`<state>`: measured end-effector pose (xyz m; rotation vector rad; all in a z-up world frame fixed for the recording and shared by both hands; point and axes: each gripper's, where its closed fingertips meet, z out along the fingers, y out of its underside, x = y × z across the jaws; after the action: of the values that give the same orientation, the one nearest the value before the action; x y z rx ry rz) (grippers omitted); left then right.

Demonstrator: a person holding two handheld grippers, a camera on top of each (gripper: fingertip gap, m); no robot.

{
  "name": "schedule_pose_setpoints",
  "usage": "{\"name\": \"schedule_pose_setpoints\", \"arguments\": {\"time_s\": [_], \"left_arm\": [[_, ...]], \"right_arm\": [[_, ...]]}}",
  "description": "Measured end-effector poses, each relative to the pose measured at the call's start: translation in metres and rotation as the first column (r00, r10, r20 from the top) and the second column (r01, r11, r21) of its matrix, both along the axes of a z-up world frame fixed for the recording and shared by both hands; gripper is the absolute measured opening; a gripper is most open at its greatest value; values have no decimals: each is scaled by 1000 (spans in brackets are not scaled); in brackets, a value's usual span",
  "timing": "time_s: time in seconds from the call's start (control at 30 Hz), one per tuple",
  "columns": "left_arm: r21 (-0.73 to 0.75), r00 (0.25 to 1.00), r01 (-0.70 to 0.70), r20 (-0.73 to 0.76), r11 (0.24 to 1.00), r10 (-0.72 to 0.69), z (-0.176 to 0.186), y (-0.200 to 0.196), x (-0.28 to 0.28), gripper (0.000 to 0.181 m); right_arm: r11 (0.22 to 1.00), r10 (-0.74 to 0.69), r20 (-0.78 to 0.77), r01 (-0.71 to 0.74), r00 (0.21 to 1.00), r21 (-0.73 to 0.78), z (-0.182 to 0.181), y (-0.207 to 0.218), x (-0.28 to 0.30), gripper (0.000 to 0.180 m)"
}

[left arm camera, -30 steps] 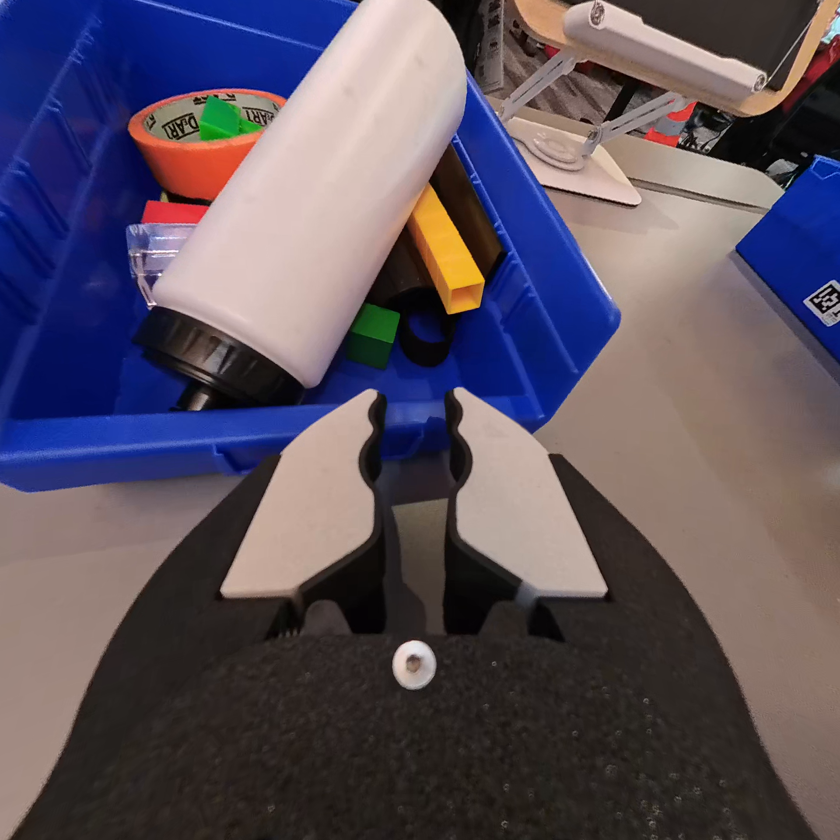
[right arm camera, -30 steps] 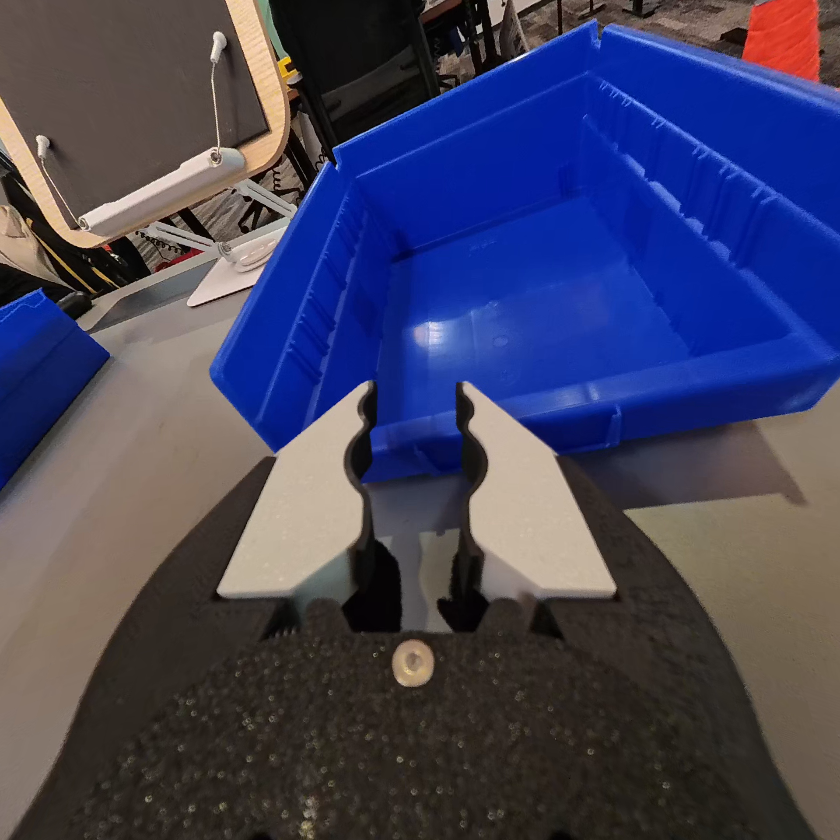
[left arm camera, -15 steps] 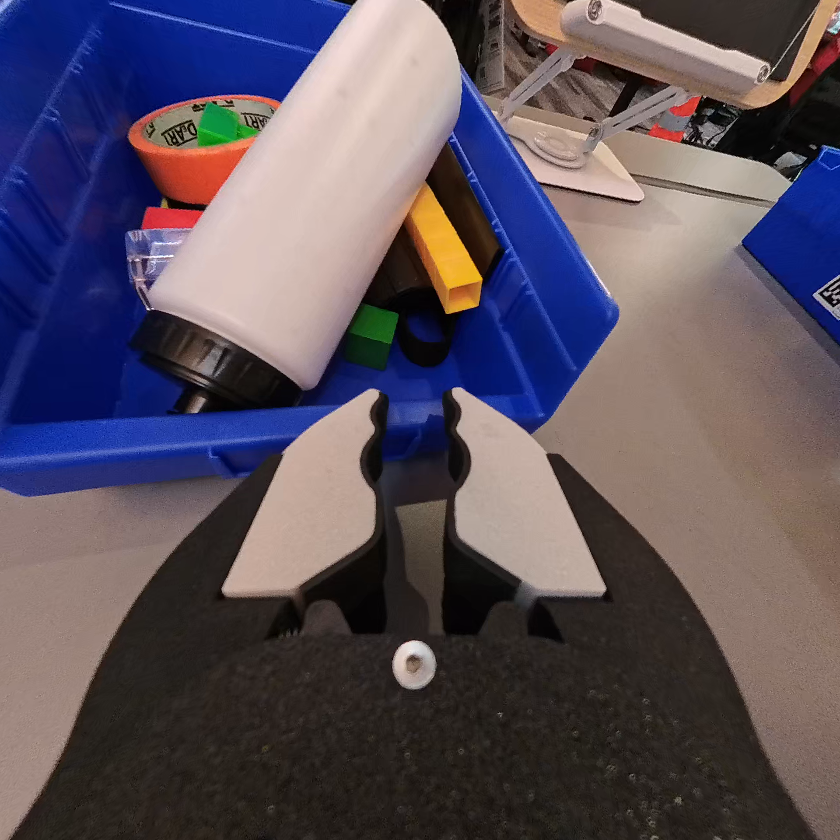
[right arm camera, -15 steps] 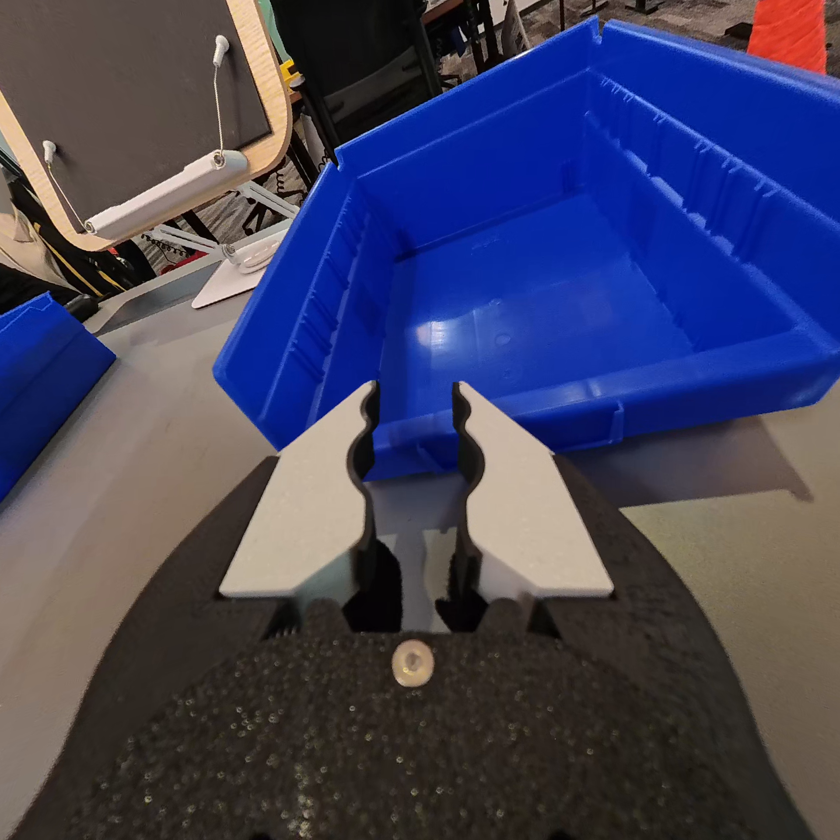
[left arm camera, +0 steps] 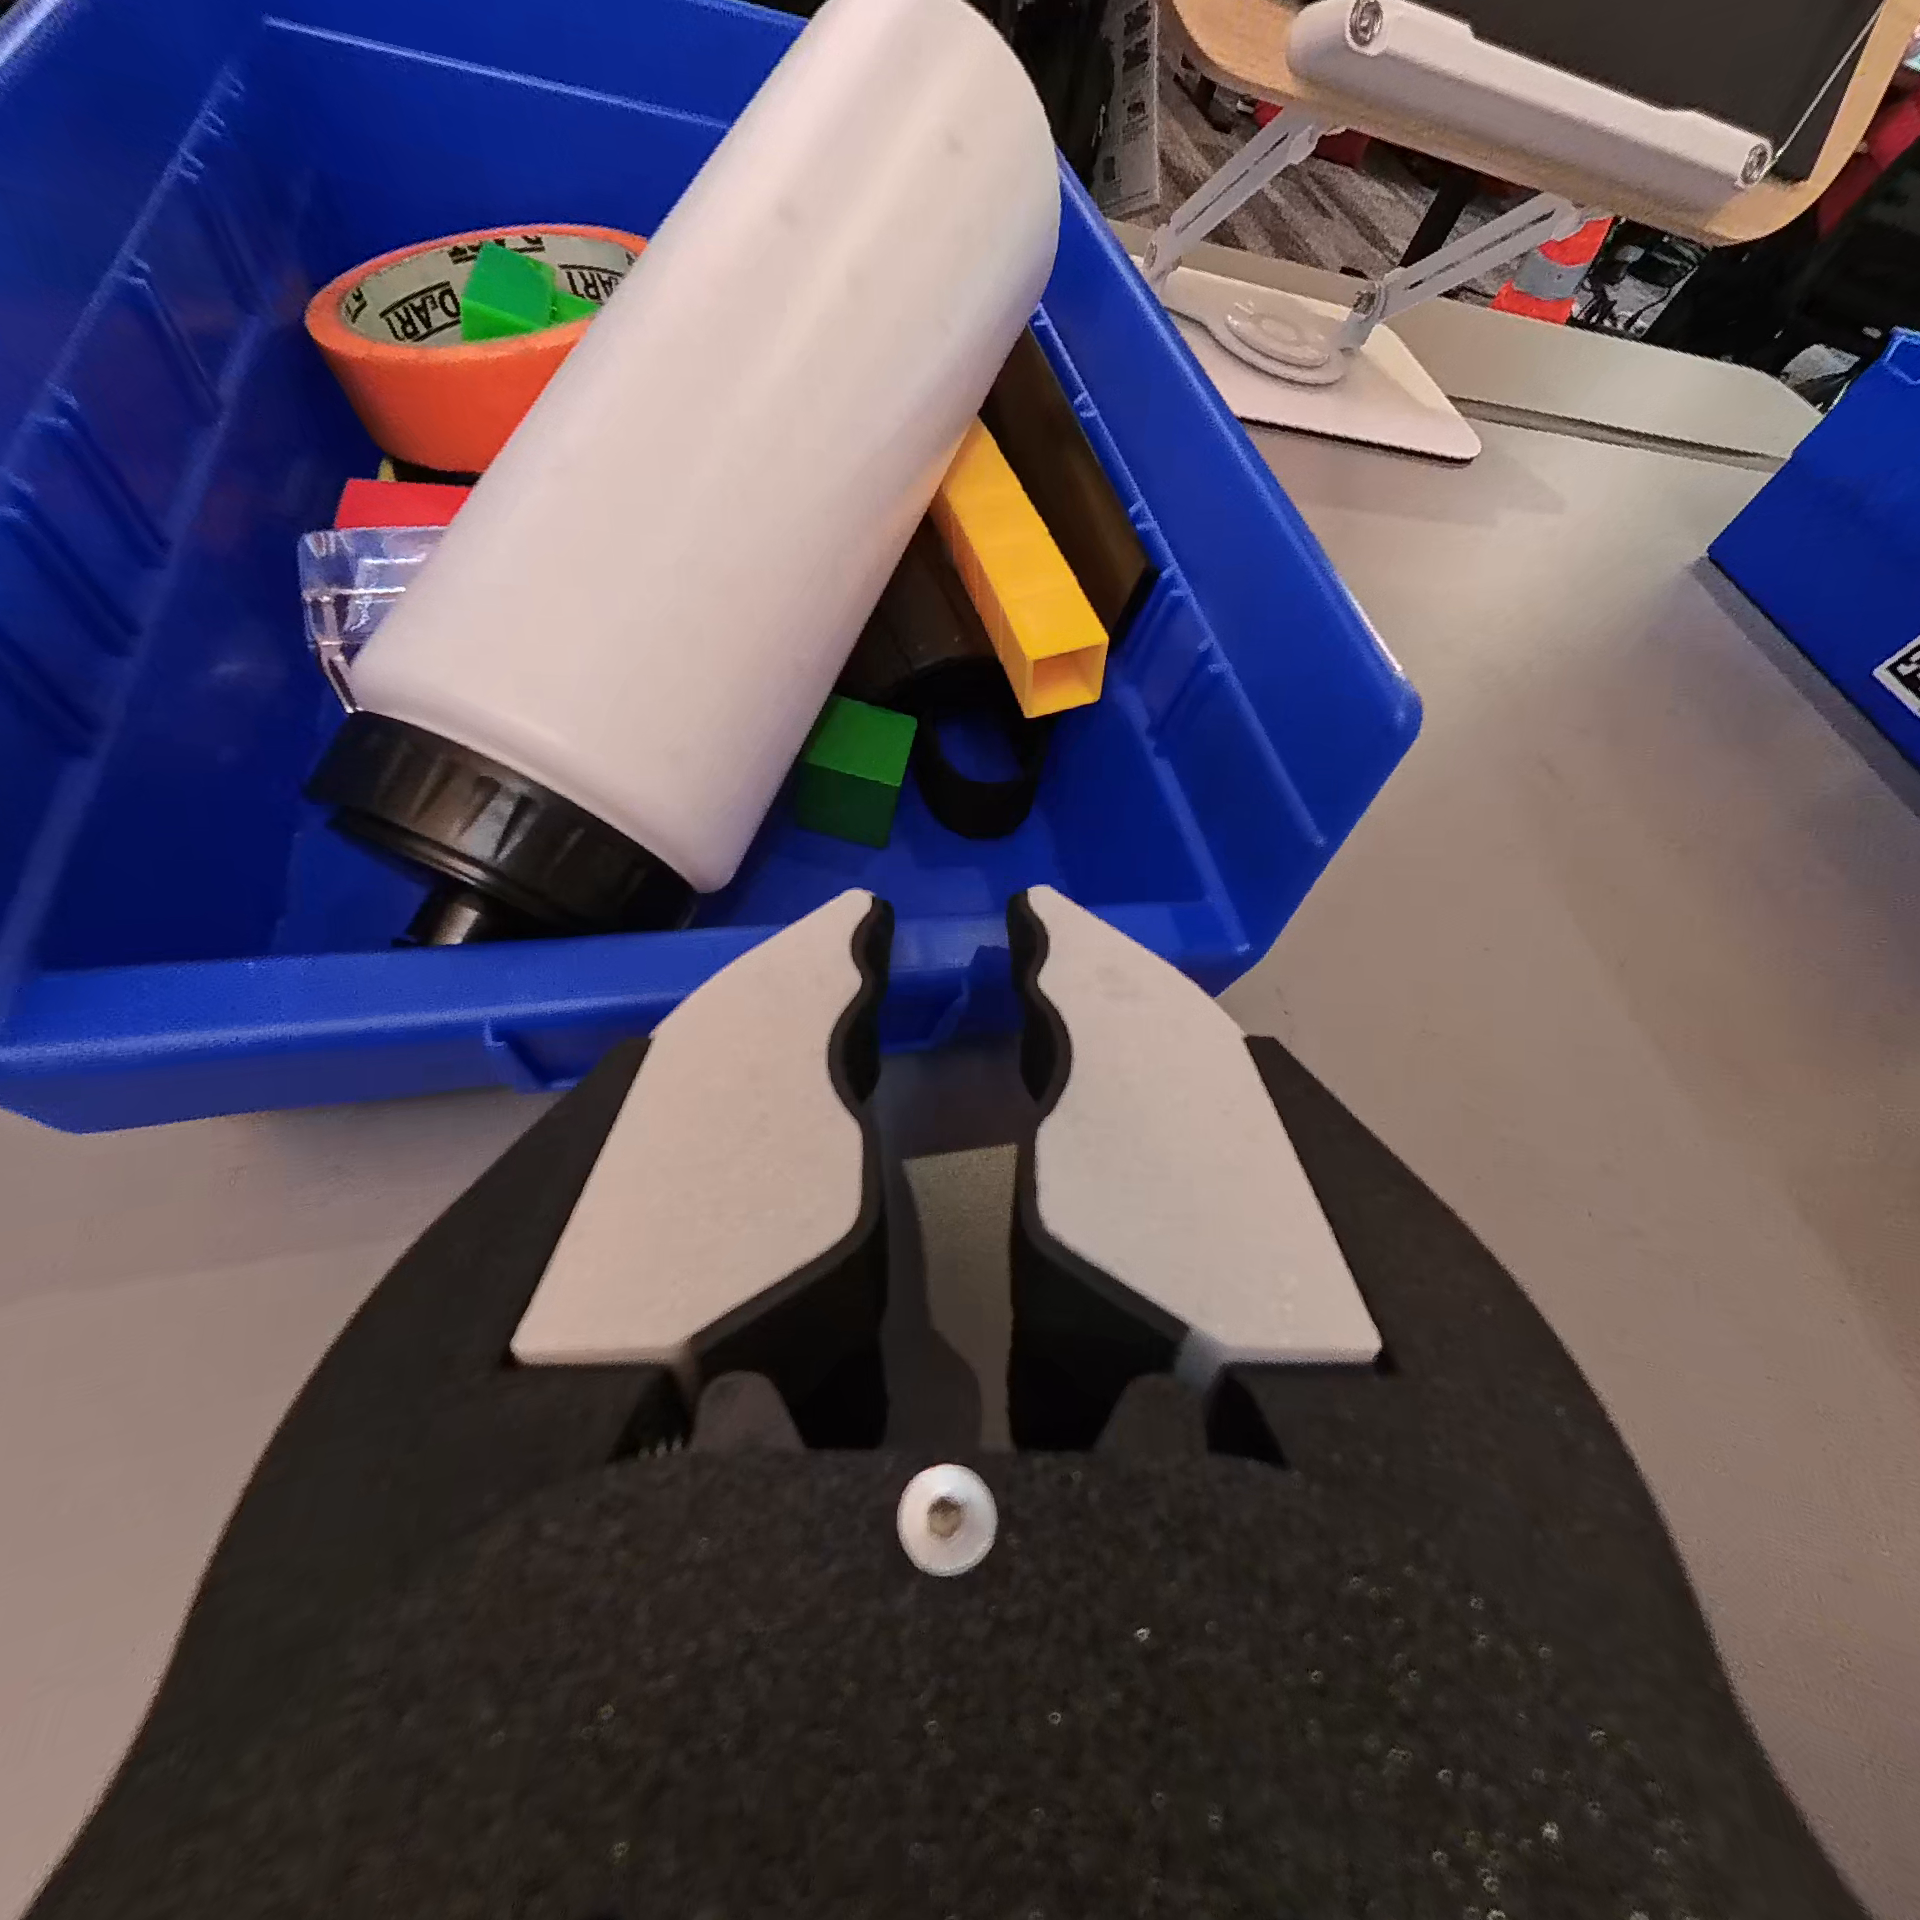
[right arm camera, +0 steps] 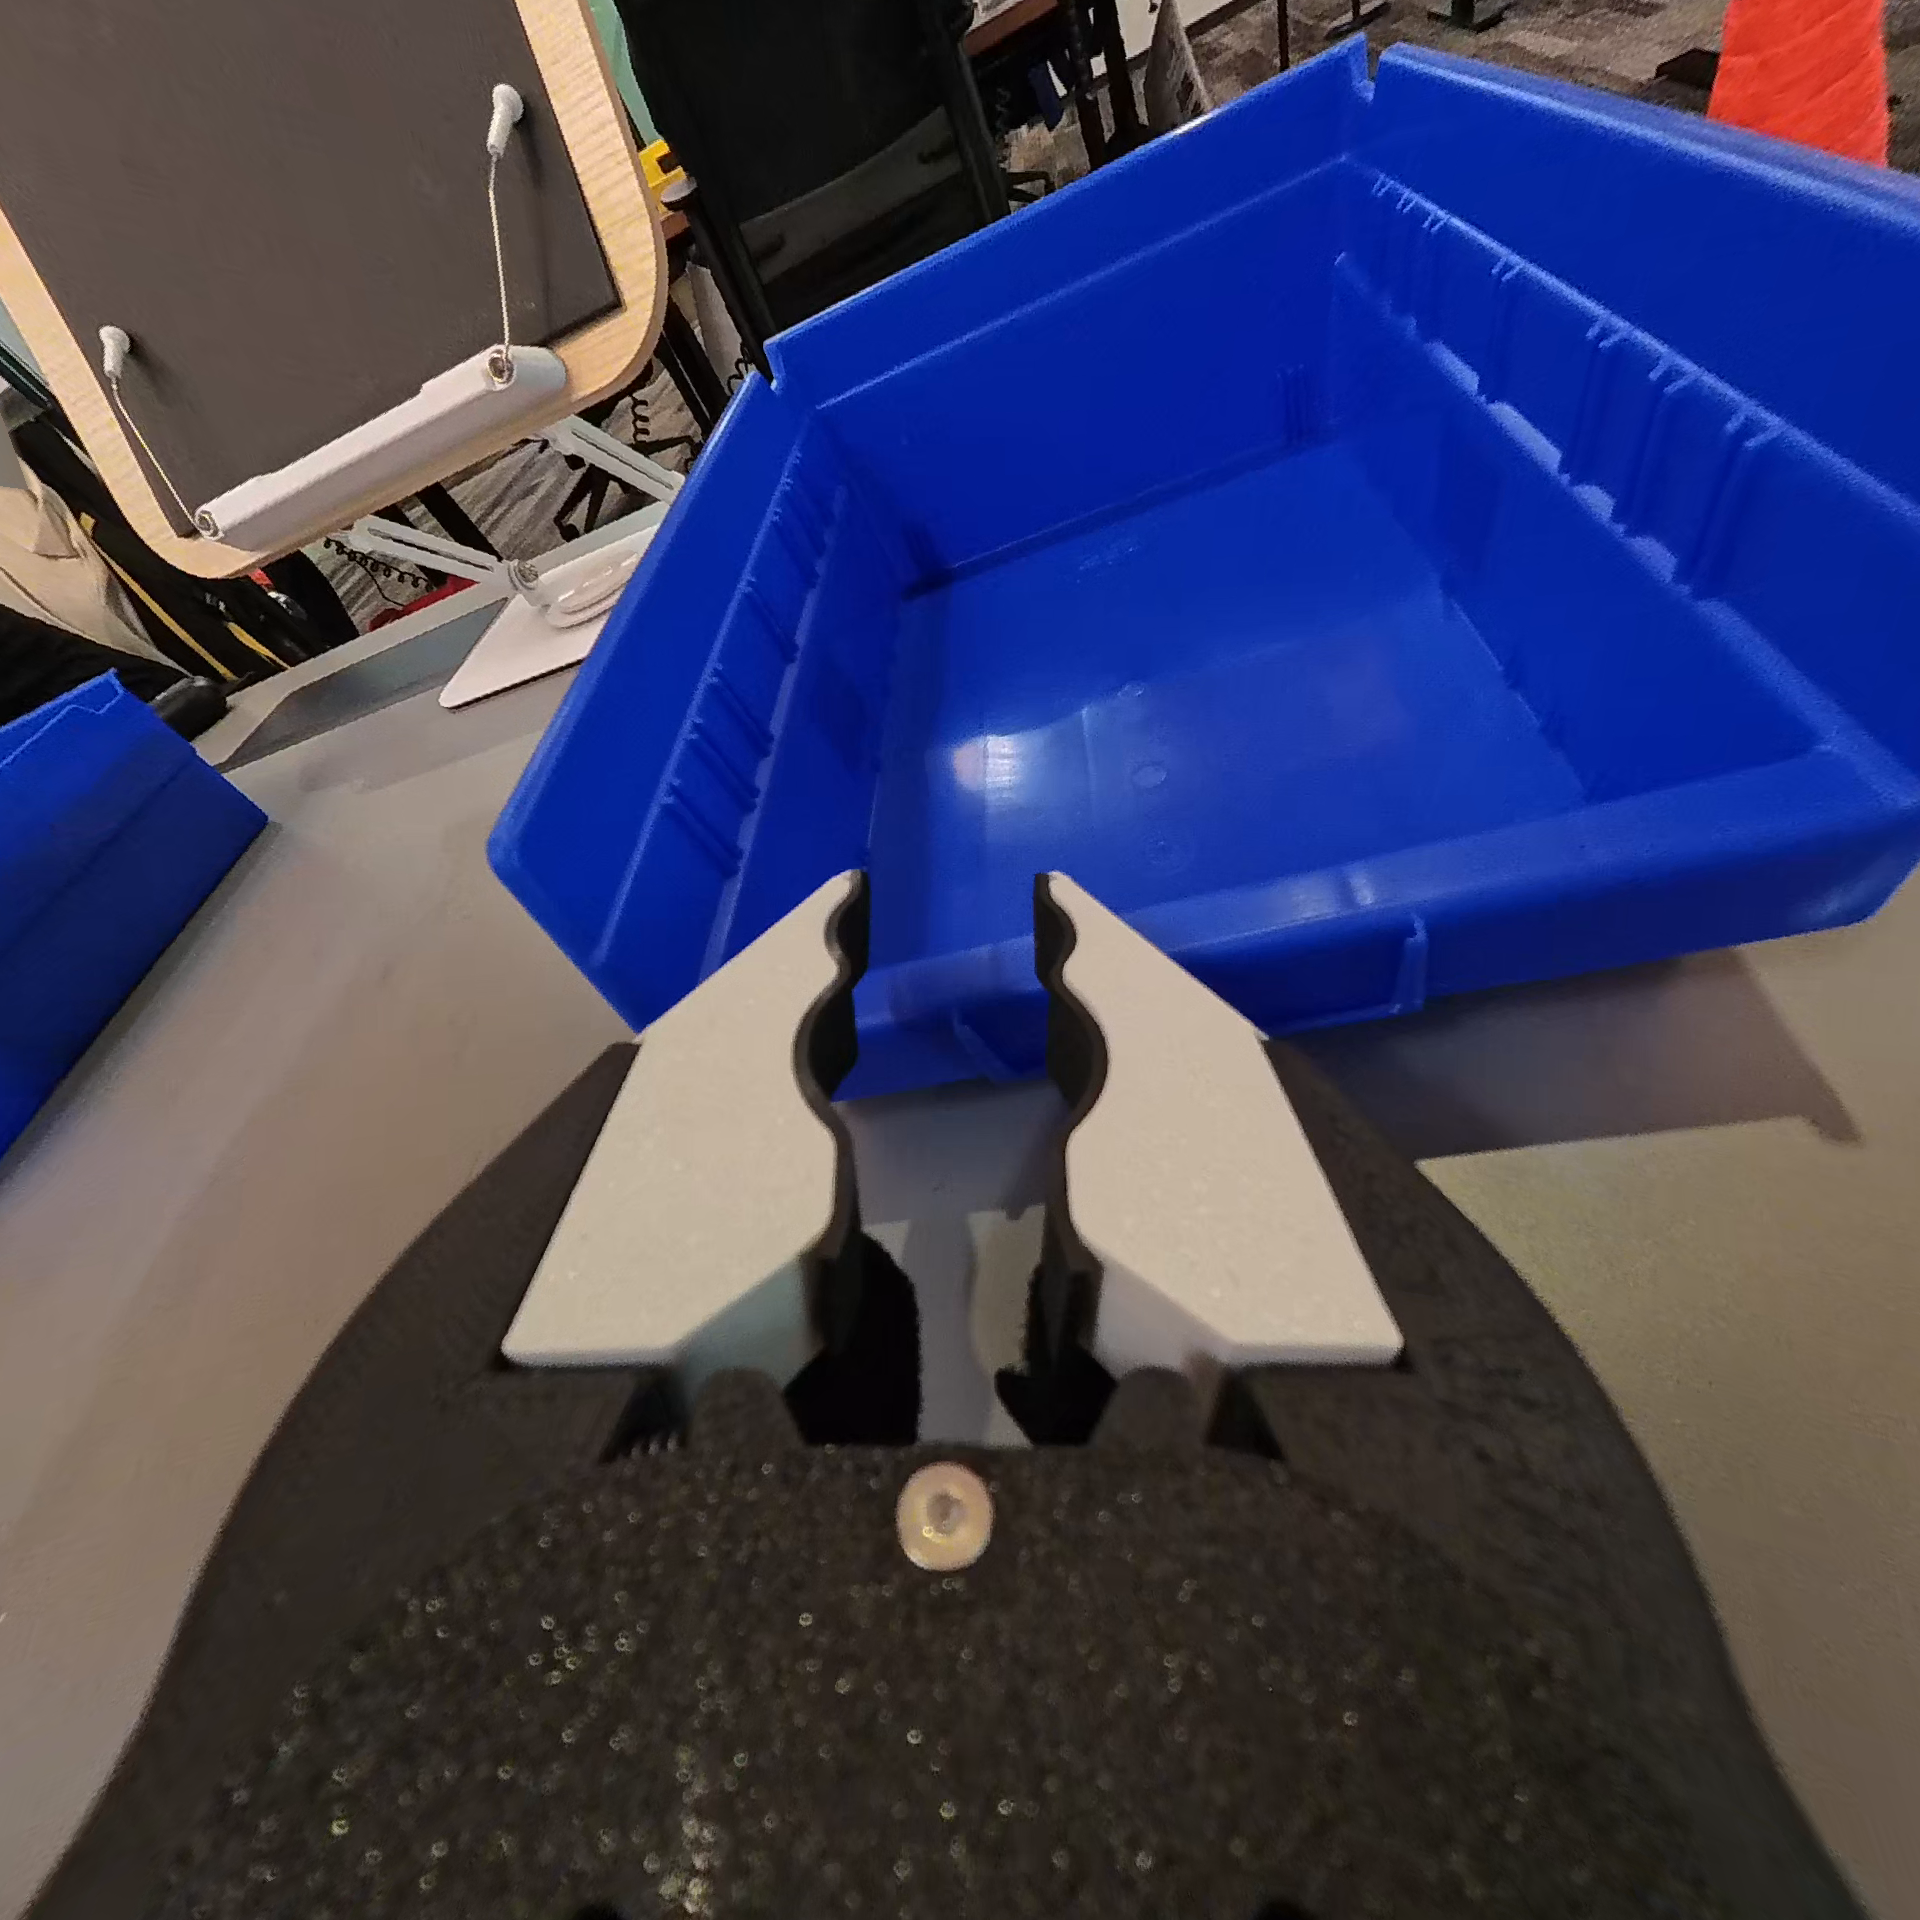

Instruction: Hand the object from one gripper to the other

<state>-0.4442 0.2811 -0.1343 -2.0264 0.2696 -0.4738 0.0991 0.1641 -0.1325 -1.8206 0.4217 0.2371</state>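
Observation:
A blue bin (left arm camera: 312, 1029) sits on the grey table just in front of my left gripper (left arm camera: 951, 904). In it lies a big white bottle (left arm camera: 707, 499) with a black cap, tilted over an orange tape roll (left arm camera: 416, 384), a yellow square tube (left arm camera: 1018, 582), a green block (left arm camera: 857, 769), a black ring (left arm camera: 982, 790) and other small pieces. My left gripper is open by a narrow gap and empty, with its tips at the bin's near rim. My right gripper (right arm camera: 951, 883) is open and empty, facing the near wall of an empty blue bin (right arm camera: 1558, 862).
A wood-edged dark board on a white stand (left arm camera: 1340, 384) is behind the bins; it also shows in the right wrist view (right arm camera: 312, 260). The other bin's corner shows at each view's edge (left arm camera: 1829, 561) (right arm camera: 94, 831). Grey table (left arm camera: 1558, 987) lies between the bins. The tips of one gripper are about 55 centimetres away from the tips of the other. The green block (left arm camera: 857, 769) lies some 6 centimetres from my left tips, 55 centimetres from my right tips. Between my left fingertips and the big white bottle (left arm camera: 707, 499) there is roughly 7 centimetres. From the left gripper's tips to the orange tape roll (left arm camera: 416, 384) is close to 20 centimetres.
Both grippers have drifted only slightly. The full bin has slid a little left in the left wrist view. The jaws of both grippers have narrowed a touch.

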Motion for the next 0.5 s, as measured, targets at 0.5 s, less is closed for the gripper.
{"name": "schedule_pose_setpoints", "arguments": {"time_s": [0.5], "left_arm": [[140,978,108,-194,984,-80,59,20,5,48]], "right_arm": [[1000,3,-23,-3,1000,-14,0,0,-3,31]]}}
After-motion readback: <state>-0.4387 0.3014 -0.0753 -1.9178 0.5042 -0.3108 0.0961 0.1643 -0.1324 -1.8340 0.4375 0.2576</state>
